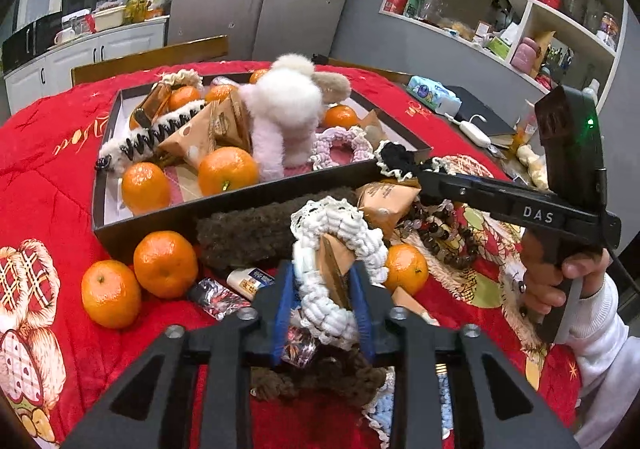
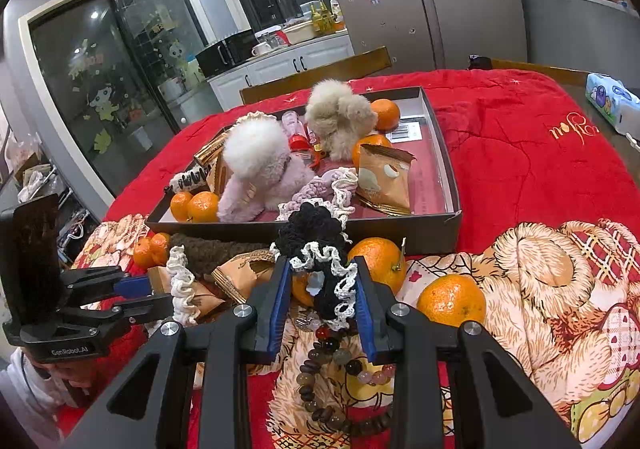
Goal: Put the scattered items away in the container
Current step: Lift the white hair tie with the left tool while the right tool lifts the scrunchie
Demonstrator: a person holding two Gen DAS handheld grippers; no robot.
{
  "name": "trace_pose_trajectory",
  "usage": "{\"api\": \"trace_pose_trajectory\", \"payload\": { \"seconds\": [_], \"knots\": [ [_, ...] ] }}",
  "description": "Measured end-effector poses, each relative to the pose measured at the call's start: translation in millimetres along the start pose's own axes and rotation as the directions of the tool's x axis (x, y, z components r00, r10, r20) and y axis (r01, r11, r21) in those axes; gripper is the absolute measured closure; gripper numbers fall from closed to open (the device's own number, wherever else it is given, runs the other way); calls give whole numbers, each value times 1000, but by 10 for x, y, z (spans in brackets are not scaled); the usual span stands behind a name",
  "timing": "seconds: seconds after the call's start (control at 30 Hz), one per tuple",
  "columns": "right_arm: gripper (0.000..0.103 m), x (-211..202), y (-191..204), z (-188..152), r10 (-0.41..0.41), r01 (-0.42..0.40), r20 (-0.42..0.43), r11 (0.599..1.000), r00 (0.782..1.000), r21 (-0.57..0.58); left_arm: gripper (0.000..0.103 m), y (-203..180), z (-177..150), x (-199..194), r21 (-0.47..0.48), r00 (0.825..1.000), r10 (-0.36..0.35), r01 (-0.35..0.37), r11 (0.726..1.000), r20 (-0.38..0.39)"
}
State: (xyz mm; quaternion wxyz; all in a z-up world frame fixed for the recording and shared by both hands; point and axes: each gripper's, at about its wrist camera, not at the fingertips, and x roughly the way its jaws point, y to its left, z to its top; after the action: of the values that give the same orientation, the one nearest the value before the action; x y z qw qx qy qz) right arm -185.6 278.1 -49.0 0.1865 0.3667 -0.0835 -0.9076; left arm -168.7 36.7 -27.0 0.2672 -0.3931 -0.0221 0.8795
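Mid-pickup, both claws loaded. Left claw (image 1: 322, 301) clenched on a white scrunchie (image 1: 336, 245), blue pads pressing its lower loop against a tan packet wedge caught inside it. Right claw (image 2: 322, 289) clenched on a black scrunchie (image 2: 320, 245) with white lace trim, raised just in front of the box's near wall. Box (image 1: 224, 209) on the red-quilted tabletop (image 1: 52, 153), already holding oranges, snack packets, plush toys and other scrunchies.

Probably the carry step next — lifting each scrunchie clear of the pile, over the near wall, then letting go above a free patch, likeliest the bare right-hand part of the box floor. Worth checking that the white scrunchie comes away alone; the packet wedge may ride along with it. Black scrunchie sits close to a bead bracelet (image 2: 340, 377) underneath — hard to say whether touching or snagged.

Left outside the box: oranges (image 1: 166, 263), a dark brown fuzzy strip (image 1: 248, 235), a tan packet (image 1: 384, 205), a small tube (image 1: 250, 281), a foil wrapper (image 1: 218, 297).

Hidden or unclear: the stuff beneath the left claw — brown knit and something pale blue, cut off by the claw frame. Far corner of the box blocked by the plush toys. Print on the packets too small to read.
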Motion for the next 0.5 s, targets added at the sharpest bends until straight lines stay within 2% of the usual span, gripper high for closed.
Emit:
{"api": "trace_pose_trajectory", "payload": {
  "seconds": [0.13, 0.5],
  "knots": [
    [73, 4, -2, -4, 1, -1, 0, 1000, 1000, 0, 85, -9, 27, -55, 19, 1000, 0, -1, 1000, 16],
    [71, -1, 20, -31, 4, -4, -1, 1000, 1000, -7, 89, 26, 147, -330, 35, 993, 47, -51, 998, 112]
  ]
}}
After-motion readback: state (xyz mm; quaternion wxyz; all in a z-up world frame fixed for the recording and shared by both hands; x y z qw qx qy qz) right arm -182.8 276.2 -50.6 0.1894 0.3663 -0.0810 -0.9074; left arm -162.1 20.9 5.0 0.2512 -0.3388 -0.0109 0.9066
